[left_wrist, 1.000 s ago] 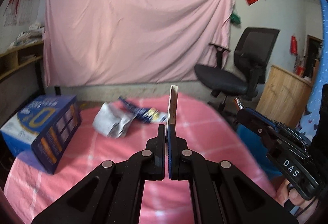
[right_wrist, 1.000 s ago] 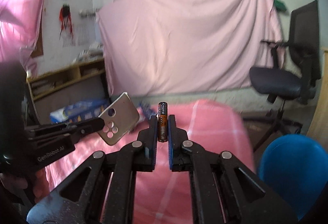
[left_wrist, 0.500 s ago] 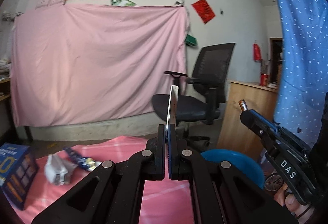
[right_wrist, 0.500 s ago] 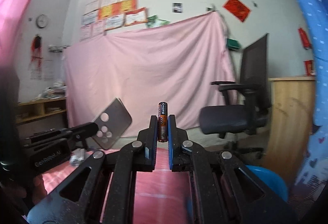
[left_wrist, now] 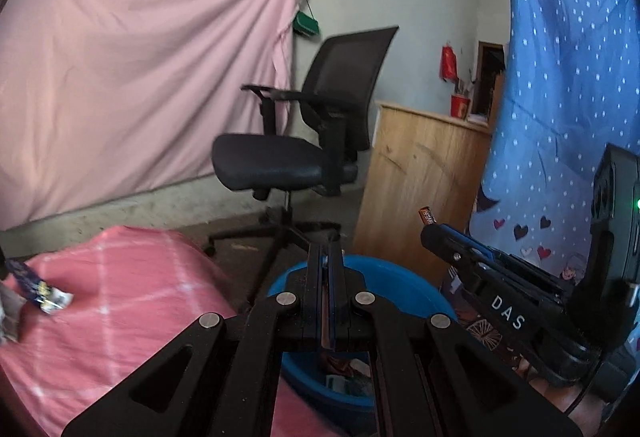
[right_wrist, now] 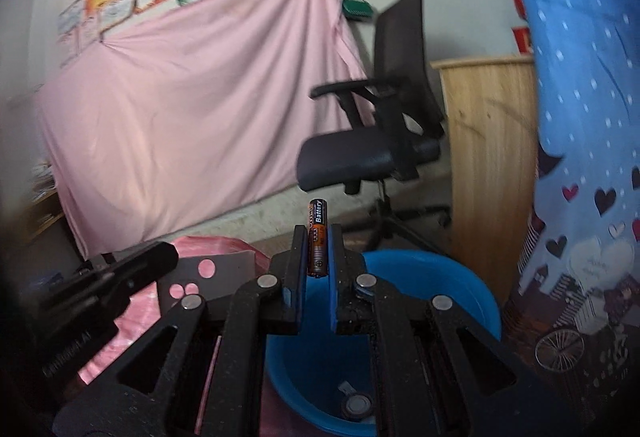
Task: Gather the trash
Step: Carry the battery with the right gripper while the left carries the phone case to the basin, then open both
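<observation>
A: Where does the basin lie from the two grippers?

B: The blue basin (right_wrist: 472, 301) sits below and just ahead of the right gripper (right_wrist: 318, 249), whose narrow jaws pinch a battery (right_wrist: 317, 237). The battery stands upright between the pads, its long axis running up out of the jaws, top end clear above them.

A: And the left one?

B: The left gripper (left_wrist: 329, 265) is fully closed on a thin flat grey card (right_wrist: 212, 273), seen edge-on from its own camera and, from the right camera, poking out with round holes in it. The basin (left_wrist: 412, 285) lies under and just past those jaws too, beside the pink-covered table (left_wrist: 132, 301).

A: Which is nearer the drop?

B: By the look of it the right one, since its jaws hang over the basin's hollow, where some scraps already lie. A wrapper (left_wrist: 40, 287) remains on the cloth, off to the left of the left jaws
</observation>
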`<state>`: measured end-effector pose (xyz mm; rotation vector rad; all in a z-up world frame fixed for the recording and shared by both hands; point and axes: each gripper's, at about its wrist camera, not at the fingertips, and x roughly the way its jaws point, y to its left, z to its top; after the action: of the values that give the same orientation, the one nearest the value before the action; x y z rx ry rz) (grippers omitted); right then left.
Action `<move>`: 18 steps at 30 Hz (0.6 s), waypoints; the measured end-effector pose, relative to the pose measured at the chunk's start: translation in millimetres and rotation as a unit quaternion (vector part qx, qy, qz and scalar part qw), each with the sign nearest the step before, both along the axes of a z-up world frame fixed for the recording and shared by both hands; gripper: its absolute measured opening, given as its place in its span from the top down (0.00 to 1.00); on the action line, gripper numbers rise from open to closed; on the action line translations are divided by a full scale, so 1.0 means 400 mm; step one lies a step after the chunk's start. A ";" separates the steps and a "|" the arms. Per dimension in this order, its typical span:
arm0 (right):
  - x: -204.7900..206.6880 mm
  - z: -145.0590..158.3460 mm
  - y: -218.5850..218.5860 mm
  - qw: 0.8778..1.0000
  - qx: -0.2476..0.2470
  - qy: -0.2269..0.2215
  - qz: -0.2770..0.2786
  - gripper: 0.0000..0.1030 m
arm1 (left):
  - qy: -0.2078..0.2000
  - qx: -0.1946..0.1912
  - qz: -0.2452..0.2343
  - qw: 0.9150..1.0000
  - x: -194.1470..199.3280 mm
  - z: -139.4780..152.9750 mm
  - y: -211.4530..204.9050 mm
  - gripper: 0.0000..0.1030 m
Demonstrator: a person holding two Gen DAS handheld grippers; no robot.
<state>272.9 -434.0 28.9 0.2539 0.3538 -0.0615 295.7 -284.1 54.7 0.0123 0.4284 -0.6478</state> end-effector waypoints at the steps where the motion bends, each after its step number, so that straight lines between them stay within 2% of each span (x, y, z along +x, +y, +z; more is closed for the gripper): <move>1: 0.007 -0.010 -0.012 1.000 0.005 0.011 -0.003 0.78 | 0.006 0.003 -0.003 1.000 0.007 -0.012 -0.013 1.00; 9: 0.032 -0.078 -0.071 0.996 0.039 0.076 -0.004 0.77 | 0.079 0.021 -0.010 0.997 0.064 -0.097 -0.077 1.00; 13: 0.042 -0.096 -0.092 0.994 0.050 0.096 -0.011 0.77 | 0.111 0.020 -0.004 0.994 0.082 -0.114 -0.081 0.99; 18: 0.048 -0.101 -0.100 0.993 0.057 0.104 -0.016 0.76 | 0.126 0.025 0.000 0.992 0.087 -0.120 -0.077 0.95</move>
<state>292.2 -474.1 -11.4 0.3678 0.5612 -0.0991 330.5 -315.0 6.7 -0.0232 0.6881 -0.6405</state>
